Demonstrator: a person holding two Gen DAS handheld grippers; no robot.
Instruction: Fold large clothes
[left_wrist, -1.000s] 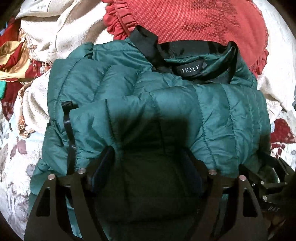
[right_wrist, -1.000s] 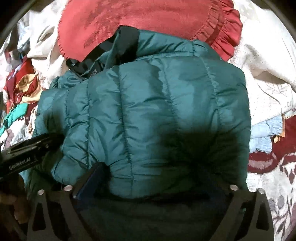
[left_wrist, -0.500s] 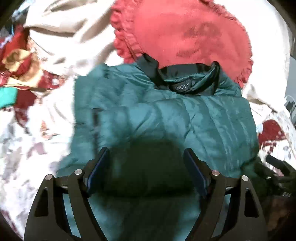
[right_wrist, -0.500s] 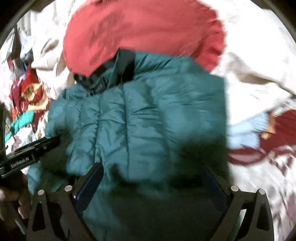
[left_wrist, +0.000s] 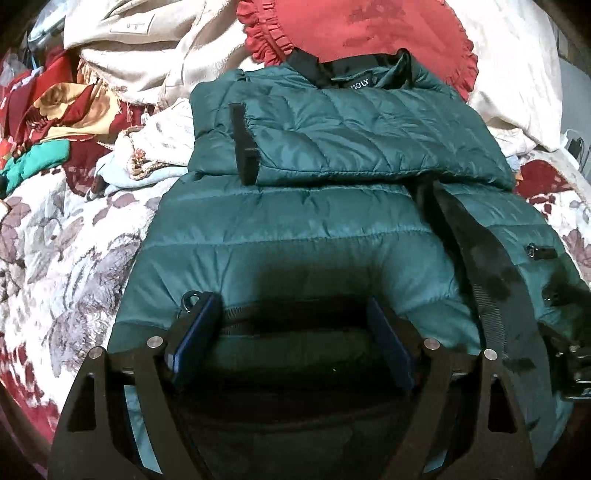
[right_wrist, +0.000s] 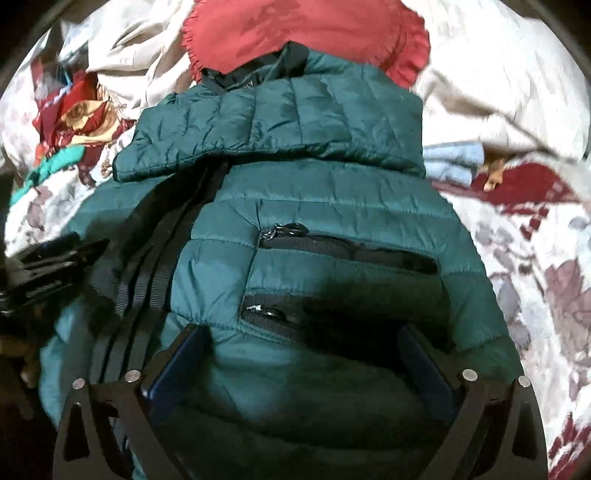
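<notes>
**Hem fold undone, jacket lies longer**

Both grippers have drawn back toward the hem, and the green puffer jacket (left_wrist: 295, 236) now lies spread on the floral bedspread (left_wrist: 55, 258). Left gripper (left_wrist: 291, 332) and right gripper (right_wrist: 306, 354) stand wide, straddling the hem unpinched. Next, I judge: pinch it and fold toward the collar.

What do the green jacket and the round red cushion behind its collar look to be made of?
Green jacket: likely thin nylon or polyester shell, slightly glossy, stitched into puffy padded channels. Red cushion: matte fabric, possibly knit or woven cotton, with a gathered frill edge; too blurred to confirm.
</notes>
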